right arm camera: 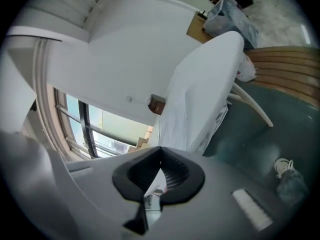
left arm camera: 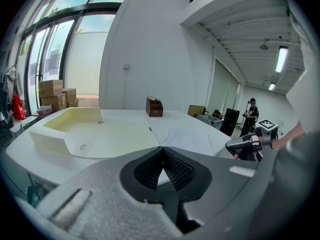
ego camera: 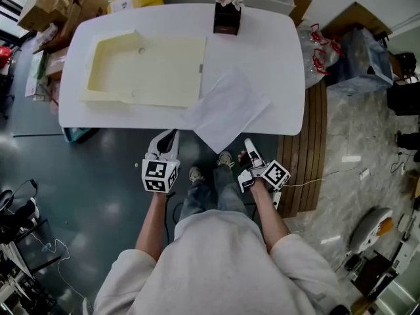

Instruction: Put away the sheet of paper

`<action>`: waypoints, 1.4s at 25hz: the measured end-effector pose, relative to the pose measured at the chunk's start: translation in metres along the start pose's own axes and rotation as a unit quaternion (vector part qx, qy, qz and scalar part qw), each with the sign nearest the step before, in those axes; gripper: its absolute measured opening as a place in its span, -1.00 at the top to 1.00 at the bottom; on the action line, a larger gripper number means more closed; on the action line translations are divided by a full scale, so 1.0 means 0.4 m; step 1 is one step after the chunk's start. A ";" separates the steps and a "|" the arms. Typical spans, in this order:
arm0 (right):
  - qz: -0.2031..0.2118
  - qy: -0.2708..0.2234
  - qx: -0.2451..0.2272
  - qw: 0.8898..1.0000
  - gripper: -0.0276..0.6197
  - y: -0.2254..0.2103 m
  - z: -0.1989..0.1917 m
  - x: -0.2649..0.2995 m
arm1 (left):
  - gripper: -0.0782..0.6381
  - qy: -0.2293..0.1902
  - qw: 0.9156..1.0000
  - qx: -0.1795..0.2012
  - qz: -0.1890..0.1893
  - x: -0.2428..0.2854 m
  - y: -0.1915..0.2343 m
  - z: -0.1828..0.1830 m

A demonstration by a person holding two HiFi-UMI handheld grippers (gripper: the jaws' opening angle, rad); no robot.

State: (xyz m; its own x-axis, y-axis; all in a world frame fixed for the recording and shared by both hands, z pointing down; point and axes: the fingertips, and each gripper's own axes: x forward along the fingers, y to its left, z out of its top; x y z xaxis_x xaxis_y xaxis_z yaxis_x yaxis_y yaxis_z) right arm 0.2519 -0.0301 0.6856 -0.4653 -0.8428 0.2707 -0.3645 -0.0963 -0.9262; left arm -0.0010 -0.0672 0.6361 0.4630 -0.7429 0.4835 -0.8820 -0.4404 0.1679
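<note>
A white sheet of paper (ego camera: 226, 107) lies askew on the white table (ego camera: 275, 58), one corner hanging over the front edge. To its left lies an open cream file case (ego camera: 144, 67), also visible in the left gripper view (left arm camera: 100, 134) with the paper (left arm camera: 185, 134) beside it. My left gripper (ego camera: 172, 136) is held just short of the table's front edge, shut and empty, its tips meeting (left arm camera: 161, 148). My right gripper (ego camera: 249, 144) hangs below the paper's overhanging corner, also shut with nothing in it (right arm camera: 160, 148). Neither touches the paper.
A dark brown box with flowers (ego camera: 227, 15) stands at the table's far edge. Cardboard boxes (ego camera: 59, 2) are piled at the back left. Plastic bags (ego camera: 354, 58) and a wooden platform (ego camera: 308, 169) lie to the right. A person (left arm camera: 252, 111) stands far off.
</note>
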 end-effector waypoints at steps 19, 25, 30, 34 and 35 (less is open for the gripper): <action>-0.105 0.031 0.054 0.993 -0.05 -0.149 -0.005 0.126 | 0.76 0.005 1.000 -0.002 0.004 0.011 0.010 0.002; -0.128 0.011 0.092 0.987 -0.05 -0.183 0.008 0.162 | 0.76 0.011 1.000 -0.008 0.011 0.004 0.028 -0.010; -0.151 0.013 0.103 0.983 -0.01 -0.216 -0.001 0.164 | 0.76 0.015 1.000 -0.010 0.012 0.002 0.030 -0.015; -0.143 0.006 0.118 0.983 -0.02 -0.226 -0.012 0.137 | 0.76 0.016 1.000 -0.005 0.012 0.001 0.033 -0.016; -0.143 0.006 0.117 0.983 -0.02 -0.227 -0.015 0.130 | 0.76 0.016 1.000 -0.004 0.011 0.001 0.033 -0.016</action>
State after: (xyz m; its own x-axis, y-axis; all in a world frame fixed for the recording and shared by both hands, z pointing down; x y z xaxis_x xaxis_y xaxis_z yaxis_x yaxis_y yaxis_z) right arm 0.2561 -0.0618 0.7855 -0.3804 -0.7581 0.5297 -0.2868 -0.4479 -0.8469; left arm -0.0128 -0.0702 0.6440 0.4406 -0.7358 0.5143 -0.8926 -0.4198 0.1641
